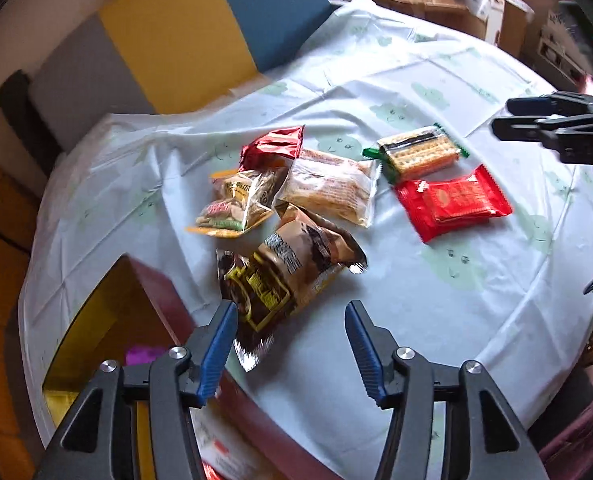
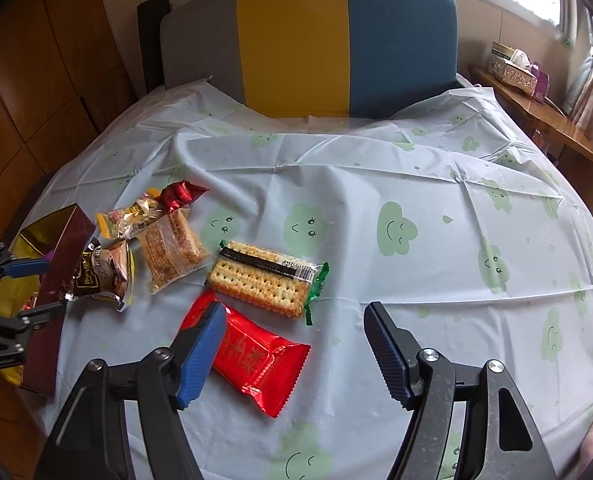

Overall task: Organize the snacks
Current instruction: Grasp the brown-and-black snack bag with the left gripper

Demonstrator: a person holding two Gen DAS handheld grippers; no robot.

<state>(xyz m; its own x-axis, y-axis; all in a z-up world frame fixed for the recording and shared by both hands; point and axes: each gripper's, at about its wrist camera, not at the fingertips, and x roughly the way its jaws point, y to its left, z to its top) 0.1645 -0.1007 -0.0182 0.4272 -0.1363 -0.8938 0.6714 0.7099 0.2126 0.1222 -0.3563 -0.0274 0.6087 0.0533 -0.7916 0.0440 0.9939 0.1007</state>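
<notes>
**Snacks spread on clothed table, both grippers wide and empty**

At the table's left edge: a maroon box (image 2: 62, 256) with gold lining, left gripper (image 1: 290, 312) spread wide, holding nothing, just short of a brown packet (image 1: 292, 264). Further right, a mixed-snack bag (image 1: 236, 200), a dark red packet (image 1: 274, 144), a clear cake packet (image 2: 172, 250). Mid-table: a cracker pack (image 2: 266, 278) touching a red packet (image 2: 252, 356). Over that, right gripper (image 2: 294, 322), fully apart, gripping nothing.

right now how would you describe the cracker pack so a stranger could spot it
On the cloud-print tablecloth, look right of the snack pile, just beyond the shiny red packet. The cracker pack is a clear wrapper with green crimped ends and a black stripe, the only one showing pale, dotted square crackers.
</notes>
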